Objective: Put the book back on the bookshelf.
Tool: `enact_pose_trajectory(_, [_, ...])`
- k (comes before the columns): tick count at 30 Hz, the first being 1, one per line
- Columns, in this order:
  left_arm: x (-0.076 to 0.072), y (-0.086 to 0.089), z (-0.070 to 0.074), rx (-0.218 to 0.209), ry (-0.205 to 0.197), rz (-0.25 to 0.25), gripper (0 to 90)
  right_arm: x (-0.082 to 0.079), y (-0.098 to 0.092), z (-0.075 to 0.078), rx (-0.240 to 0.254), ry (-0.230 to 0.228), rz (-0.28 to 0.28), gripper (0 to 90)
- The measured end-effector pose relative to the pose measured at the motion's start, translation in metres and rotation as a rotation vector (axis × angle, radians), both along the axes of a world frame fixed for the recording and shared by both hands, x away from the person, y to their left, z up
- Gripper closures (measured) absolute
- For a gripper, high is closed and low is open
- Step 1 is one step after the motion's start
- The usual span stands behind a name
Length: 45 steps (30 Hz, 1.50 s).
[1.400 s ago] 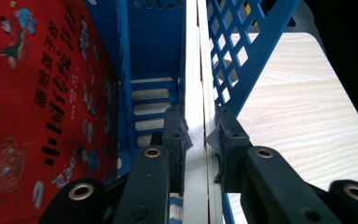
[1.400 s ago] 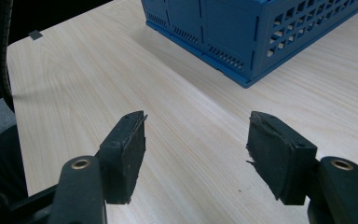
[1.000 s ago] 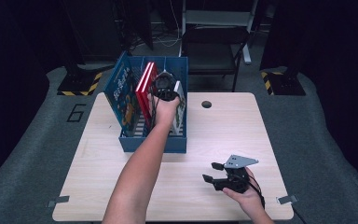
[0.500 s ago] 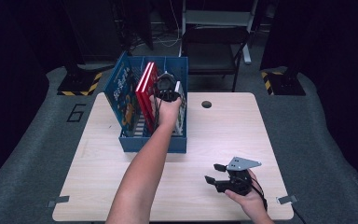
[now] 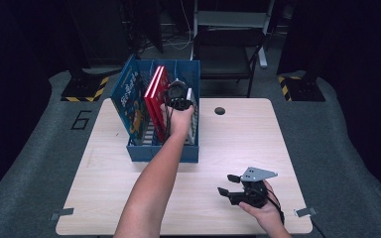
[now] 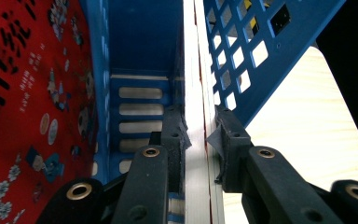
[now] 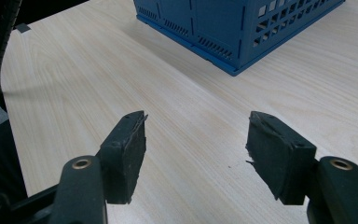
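Left arm stretched out, right hand resting low

The left forearm reaches toward twelve o'clock, its left gripper [image 5: 179, 96] pointing down, jaws drawn close on a thin white book [image 6: 196, 116]. The right gripper [image 5: 232, 184] sits at five o'clock in the right hand [image 5: 265, 210], level, pointing toward nine o'clock, jaws spread wide apart with nothing between.

A thin white-edged book [image 6: 196, 116] stands upright in the rightmost compartment of a blue plastic file rack [image 5: 136, 151], pressed flat against its perforated side wall, its top edge showing pale above the rim.
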State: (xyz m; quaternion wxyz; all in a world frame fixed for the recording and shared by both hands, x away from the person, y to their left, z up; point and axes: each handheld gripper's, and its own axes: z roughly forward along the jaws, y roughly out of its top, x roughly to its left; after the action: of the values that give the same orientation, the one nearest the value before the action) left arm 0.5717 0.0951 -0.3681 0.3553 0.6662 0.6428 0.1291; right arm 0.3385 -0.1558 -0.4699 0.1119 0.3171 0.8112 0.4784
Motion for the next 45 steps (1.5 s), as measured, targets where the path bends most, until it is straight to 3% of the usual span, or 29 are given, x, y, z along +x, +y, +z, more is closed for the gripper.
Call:
enact_pose_trajectory(17, [0.003, -0.004, -0.007, -0.004, 0.007, 0.006, 75.0, 0.0, 0.0, -0.001, -0.001, 0.003, 0.009, 36.8])
enact_pose_trajectory(26, [0.002, -0.009, -0.011, -0.009, 0.015, -0.015, 73.1, 0.0, 0.001, -0.001, -0.002, 0.001, 0.004, 36.8])
enact_pose_trajectory(34, [0.003, -0.008, -0.021, -0.029, 0.053, -0.025, 72.5, 0.001, 0.001, -0.001, -0.001, 0.003, 0.004, 36.8])
enact_pose_trajectory(45, [0.002, -0.01, -0.022, -0.059, 0.06, -0.054, 72.1, 0.001, 0.003, -0.001, -0.006, 0.003, 0.011, 36.8])
